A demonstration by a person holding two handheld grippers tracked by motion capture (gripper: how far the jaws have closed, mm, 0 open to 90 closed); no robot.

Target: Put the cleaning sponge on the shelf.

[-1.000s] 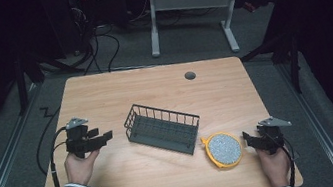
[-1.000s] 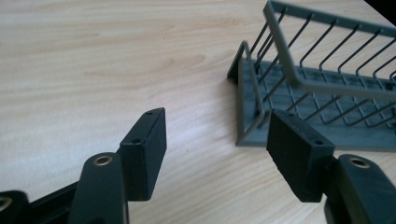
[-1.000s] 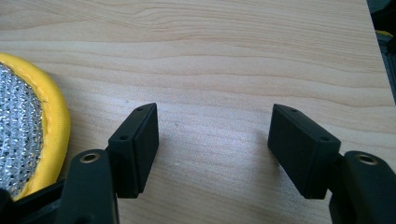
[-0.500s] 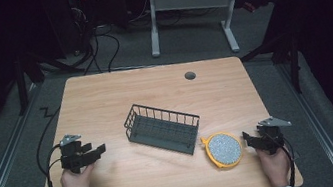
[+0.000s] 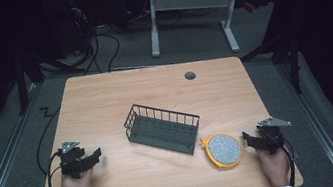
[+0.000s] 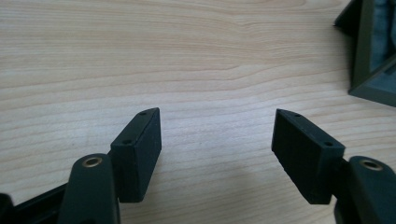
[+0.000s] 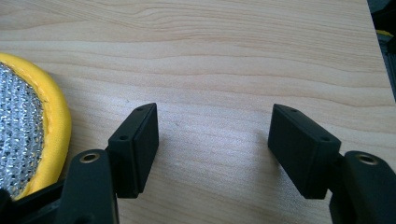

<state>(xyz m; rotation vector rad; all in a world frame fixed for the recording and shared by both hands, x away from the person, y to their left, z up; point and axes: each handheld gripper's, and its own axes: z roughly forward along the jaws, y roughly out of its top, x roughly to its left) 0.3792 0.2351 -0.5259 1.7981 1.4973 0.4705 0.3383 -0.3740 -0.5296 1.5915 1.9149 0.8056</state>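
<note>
A dark wire basket [image 5: 163, 128] stands empty in the middle of the wooden table [image 5: 154, 95]. To its right lies a round scrubbing pad [image 5: 223, 149] with a yellow rim and a silver mesh face [image 7: 18, 130]. My left gripper [image 5: 94, 155] rests low at the front left, its jaws open over bare wood [image 6: 215, 135], having just been opening wider with nothing between them. A corner of the basket [image 6: 369, 51] shows at the upper right of the left gripper view. My right gripper [image 5: 248, 140] sits open at the front right, just right of the pad, holding nothing.
A round cable hole [image 5: 190, 75] lies near the table's far edge. A white desk frame [image 5: 192, 13] and loose cables [image 5: 96, 49] sit on the floor beyond. Bare wood stretches between the left gripper and the basket.
My left hand has drawn back toward the front edge and sunk to the table. Its jaws stand a little wider. The right hand, basket and pad have not moved.
</note>
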